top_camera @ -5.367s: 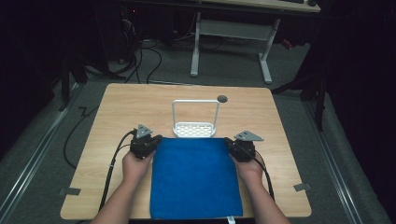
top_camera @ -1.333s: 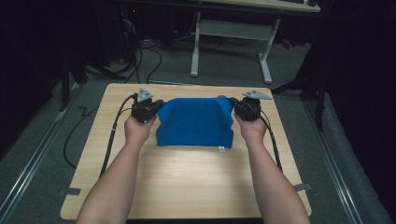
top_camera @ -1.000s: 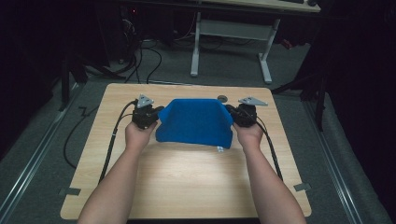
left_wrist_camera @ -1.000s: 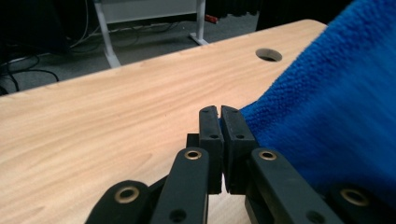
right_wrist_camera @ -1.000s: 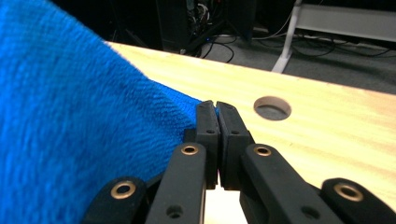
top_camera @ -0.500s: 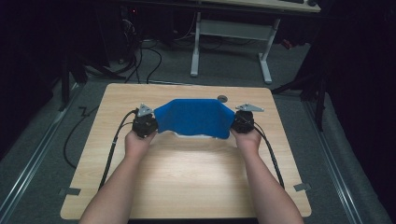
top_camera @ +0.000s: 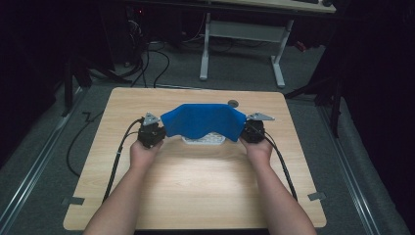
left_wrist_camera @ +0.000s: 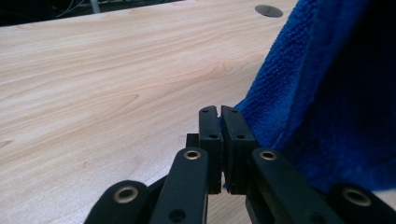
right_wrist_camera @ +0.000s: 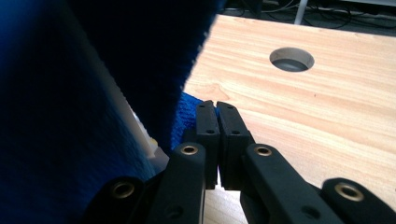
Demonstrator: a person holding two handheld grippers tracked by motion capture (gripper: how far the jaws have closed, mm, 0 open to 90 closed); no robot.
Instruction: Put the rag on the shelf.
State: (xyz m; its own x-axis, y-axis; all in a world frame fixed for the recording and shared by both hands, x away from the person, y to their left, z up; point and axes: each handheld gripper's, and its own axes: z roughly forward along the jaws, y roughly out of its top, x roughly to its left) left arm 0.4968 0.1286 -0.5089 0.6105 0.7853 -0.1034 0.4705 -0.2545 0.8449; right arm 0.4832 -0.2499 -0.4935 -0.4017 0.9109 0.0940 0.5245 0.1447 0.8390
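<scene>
On the far half of the wooden table (top_camera: 195,191), toward 12 o'clock: one blue towel (top_camera: 203,121), draped over a white rack (top_camera: 204,141) whose base shows beneath its lower edge. Towel stretched between two grippers. Left gripper (top_camera: 155,133), at 9 o'clock of the towel: jaws pressed together, blue terry cloth touching their right side in the left gripper view. Right gripper (top_camera: 248,131), at 3 o'clock: jaws likewise closed, cloth at their left. Round cable hole (top_camera: 233,103) at 1 o'clock, just beyond the towel.
</scene>
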